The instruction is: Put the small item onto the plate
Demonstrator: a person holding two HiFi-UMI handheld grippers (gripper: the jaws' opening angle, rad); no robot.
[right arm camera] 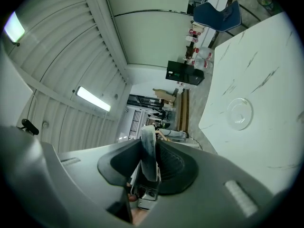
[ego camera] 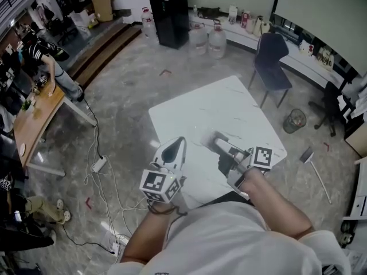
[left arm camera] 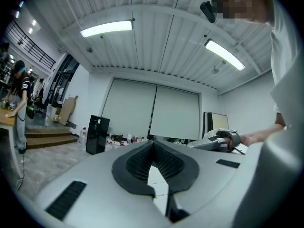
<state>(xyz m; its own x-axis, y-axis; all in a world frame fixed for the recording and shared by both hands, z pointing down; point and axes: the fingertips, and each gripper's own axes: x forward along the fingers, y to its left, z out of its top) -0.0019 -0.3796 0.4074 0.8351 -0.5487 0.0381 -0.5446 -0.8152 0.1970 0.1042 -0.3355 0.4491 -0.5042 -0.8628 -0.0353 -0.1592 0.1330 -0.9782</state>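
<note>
Table (right arm camera: pixel 266 80) bears a plate (right arm camera: pixel 239 113) only the right gripper view shows; right claw (right arm camera: pixel 150 141) pinches the small item (right arm camera: pixel 148 158), left claw (left arm camera: pixel 153 145) closed.

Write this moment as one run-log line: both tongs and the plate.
left tongs: shut, empty | right tongs: shut on small item | plate: empty, on table

The table (ego camera: pixel 229 110) has a smooth, white, marble-look top — the plate (right arm camera: pixel 238 113) on it looks like clear, glossy glass.
</note>
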